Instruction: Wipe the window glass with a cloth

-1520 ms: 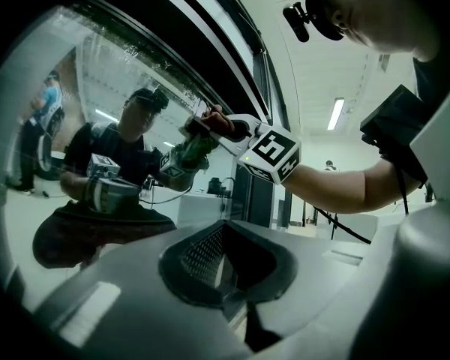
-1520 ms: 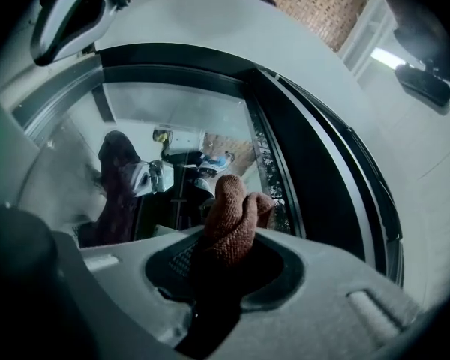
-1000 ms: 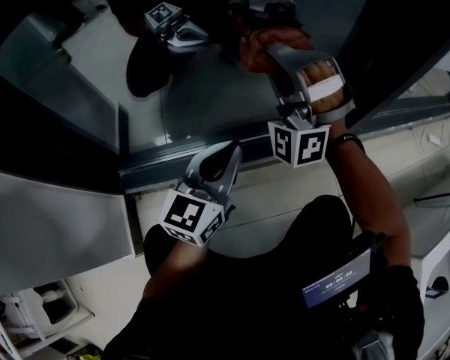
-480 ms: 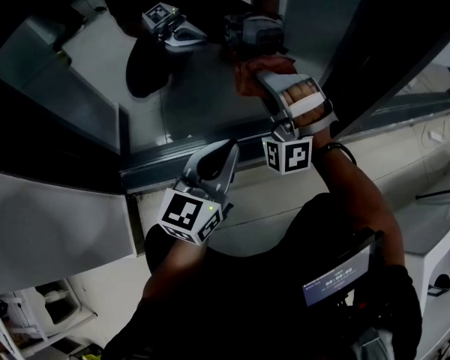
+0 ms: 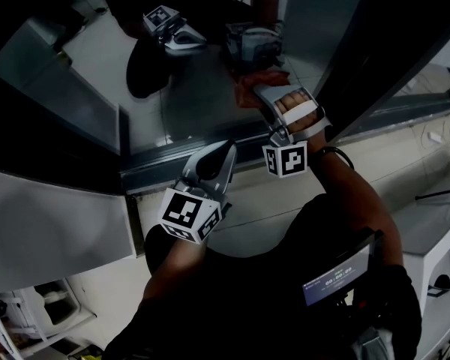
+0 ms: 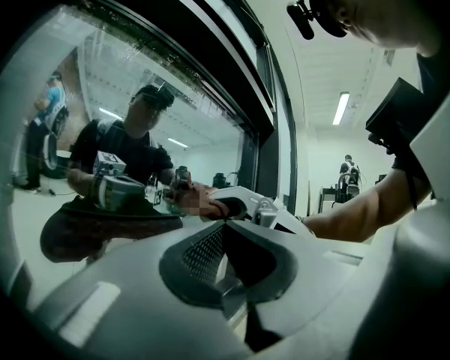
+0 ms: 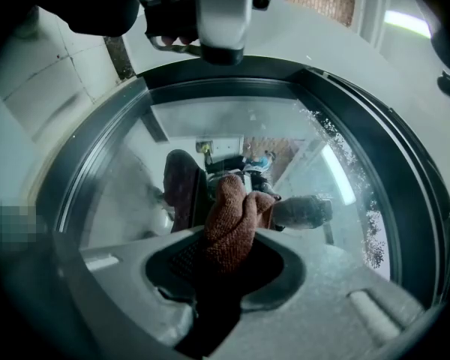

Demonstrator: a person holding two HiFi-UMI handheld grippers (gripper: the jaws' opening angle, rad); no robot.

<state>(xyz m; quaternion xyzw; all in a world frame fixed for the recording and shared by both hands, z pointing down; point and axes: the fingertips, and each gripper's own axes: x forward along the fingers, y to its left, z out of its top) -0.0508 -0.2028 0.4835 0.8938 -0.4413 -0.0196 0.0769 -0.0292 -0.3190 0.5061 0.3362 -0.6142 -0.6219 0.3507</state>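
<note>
Snugly, cloth [image 7: 229,216] inside right hand-held gripper [image 7: 226,255]

Dim, reflective glare (fisheye-warped edges)

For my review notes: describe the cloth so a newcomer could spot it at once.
Start at the window glass before the person. The right hand-held gripper faces it, with the cloth bunched between its jaws. It alone is rust-orange and knitted.

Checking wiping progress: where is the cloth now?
Head view, upper middle: the cloth is clamped in the right gripper, touching the window glass.
</note>
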